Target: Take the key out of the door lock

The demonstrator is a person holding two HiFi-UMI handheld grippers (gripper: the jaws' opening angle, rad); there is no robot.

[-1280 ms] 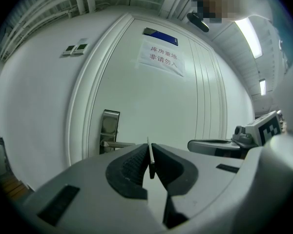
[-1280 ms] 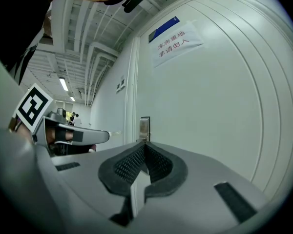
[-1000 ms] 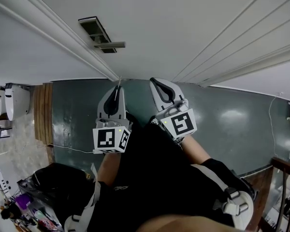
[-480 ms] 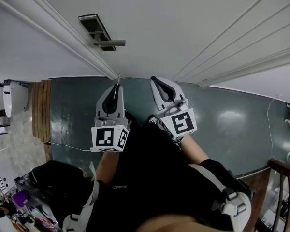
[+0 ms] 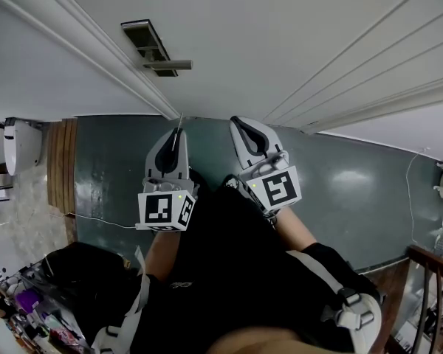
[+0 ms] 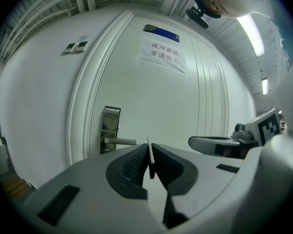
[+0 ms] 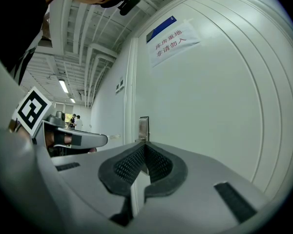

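Observation:
My left gripper point(image 5: 179, 133) point(image 6: 150, 147) is shut on the key point(image 6: 149, 156), a thin silvery blade that sticks out past the black pads, seen as a sliver point(image 5: 181, 122) in the head view. It hangs away from the white door point(image 5: 280, 35), well short of the steel lock plate with its lever handle point(image 5: 150, 48) point(image 6: 110, 129). My right gripper point(image 5: 238, 126) point(image 7: 145, 147) is shut with nothing between its pads, close beside the left one. The lock plate point(image 7: 143, 127) also shows past the right jaws.
A paper sign point(image 6: 163, 55) is taped high on the door, and wall switches point(image 6: 73, 47) sit left of the frame. Dark green floor point(image 5: 347, 190) lies below. Cluttered items point(image 5: 29, 308) are at lower left, a wooden railing point(image 5: 432, 268) at lower right.
Hardly anything differs. Both grippers keep their places, with the key still in the left one; the view has shifted very slightly.

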